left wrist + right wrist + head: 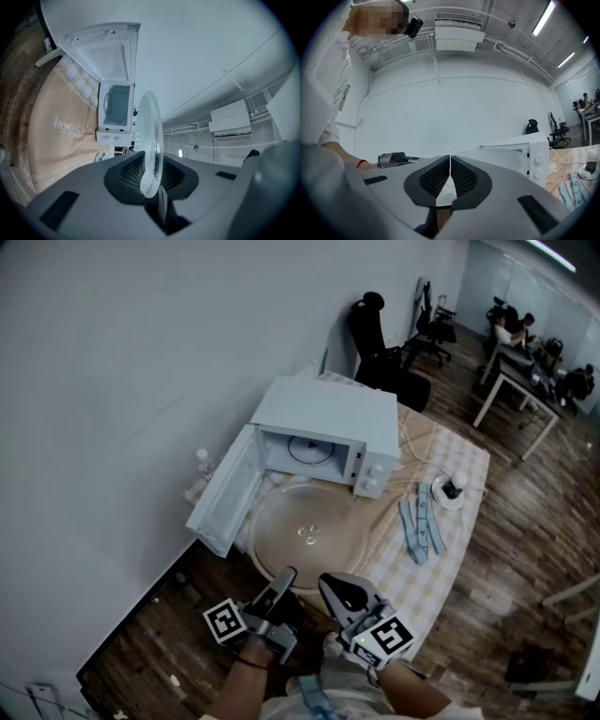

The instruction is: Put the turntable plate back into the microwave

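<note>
The round clear glass turntable plate (307, 529) hangs level in front of the white microwave (323, 423), whose door (223, 491) stands swung open to the left. My left gripper (283, 579) and right gripper (330, 585) each grip the plate's near rim, side by side. In the left gripper view the plate (153, 136) shows edge-on, and the left gripper (152, 158) is shut on it, with the open microwave (115, 107) ahead. In the right gripper view the right gripper (450, 159) is shut on the thin rim of the plate (506, 161), which reaches toward the microwave (536, 157).
The microwave stands on a table under a beige and checked cloth (422, 582). Blue-grey strips (420, 526) and a small white dish with a dark knob (451, 489) lie to its right. A white wall runs along the left. Office chairs (375, 334) and desks with people stand behind.
</note>
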Available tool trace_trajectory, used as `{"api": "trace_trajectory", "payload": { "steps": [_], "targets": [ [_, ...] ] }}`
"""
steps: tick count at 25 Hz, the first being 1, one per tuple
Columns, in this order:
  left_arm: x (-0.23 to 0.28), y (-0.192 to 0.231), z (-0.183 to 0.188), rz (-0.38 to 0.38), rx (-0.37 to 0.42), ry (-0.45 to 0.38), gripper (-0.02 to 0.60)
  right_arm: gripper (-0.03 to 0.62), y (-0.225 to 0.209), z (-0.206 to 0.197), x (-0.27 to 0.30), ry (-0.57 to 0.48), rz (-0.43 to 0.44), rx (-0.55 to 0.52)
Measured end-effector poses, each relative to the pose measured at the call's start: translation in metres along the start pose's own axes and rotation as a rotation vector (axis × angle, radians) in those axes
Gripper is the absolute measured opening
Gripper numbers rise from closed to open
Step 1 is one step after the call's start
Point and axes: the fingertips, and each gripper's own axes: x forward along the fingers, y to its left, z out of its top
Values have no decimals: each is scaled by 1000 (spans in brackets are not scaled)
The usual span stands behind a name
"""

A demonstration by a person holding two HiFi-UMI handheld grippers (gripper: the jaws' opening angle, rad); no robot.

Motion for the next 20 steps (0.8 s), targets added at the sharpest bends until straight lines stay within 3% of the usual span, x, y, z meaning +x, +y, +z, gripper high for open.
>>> {"api": "trace_trajectory", "payload": {
  "steps": [10,20],
  "targets": [
    [21,24,15,-19,-5,-16,60,34,-28,-10,16,15,33,12],
    [46,50,27,-39,43,-48,60,34,-63,-28,28,23,110,-5]
  ]
}}
